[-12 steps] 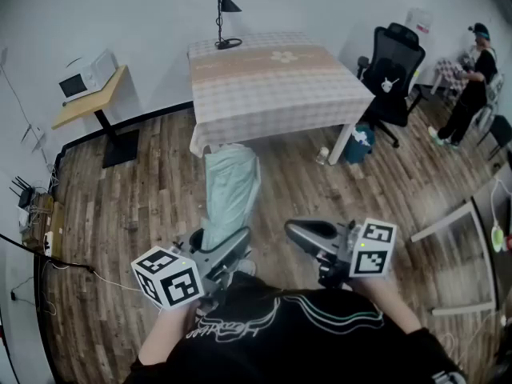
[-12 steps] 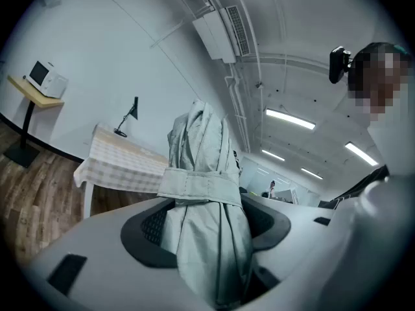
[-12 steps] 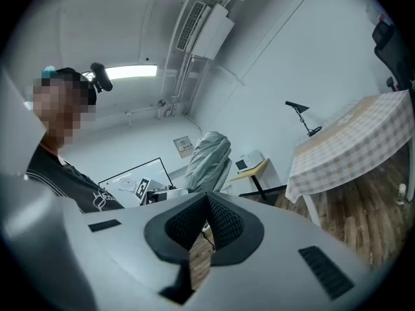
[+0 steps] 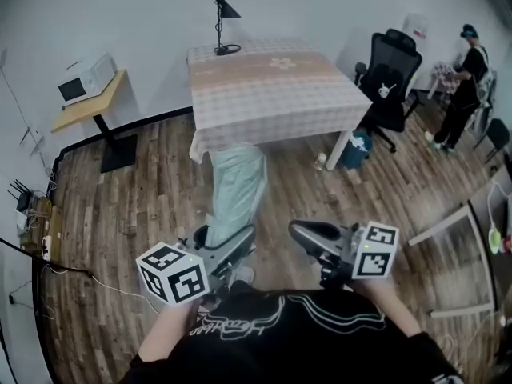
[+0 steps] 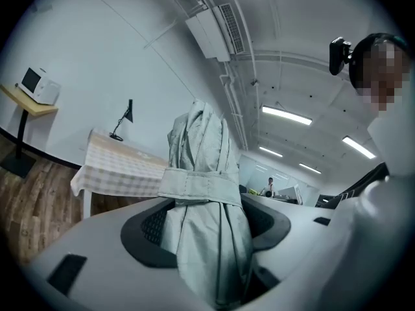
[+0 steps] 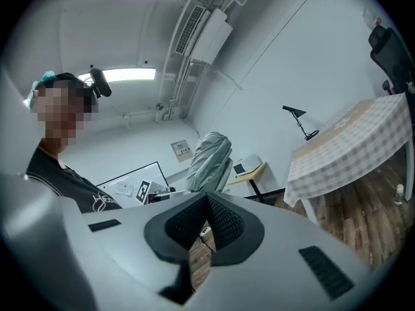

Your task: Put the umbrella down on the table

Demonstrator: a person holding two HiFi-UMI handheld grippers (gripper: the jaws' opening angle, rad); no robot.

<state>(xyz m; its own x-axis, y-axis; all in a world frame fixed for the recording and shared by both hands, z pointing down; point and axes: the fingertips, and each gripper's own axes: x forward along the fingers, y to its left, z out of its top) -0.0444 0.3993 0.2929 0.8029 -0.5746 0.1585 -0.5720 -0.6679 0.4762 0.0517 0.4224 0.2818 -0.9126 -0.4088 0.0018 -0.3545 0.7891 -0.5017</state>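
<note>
So far the umbrella (image 4: 234, 192) is only carried: the left gripper (image 4: 234, 246) pinches its lower end and holds it out over the floor (image 4: 120, 198), seemingly short of the table (image 4: 276, 94) (checked cloth, lamp (image 4: 222, 18) at the far edge). Setting it down remains. It is folded, pale green-grey, its bunched cloth bound by a strap (image 5: 198, 188). The right gripper (image 4: 302, 232) is pressed together, empty.

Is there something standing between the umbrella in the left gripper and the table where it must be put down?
Nothing visible does. Only bare wooden floor lies between the umbrella, clamped in the left gripper, and the near edge of the table. The lamp stands at the far edge, leaving the near part free.
</note>
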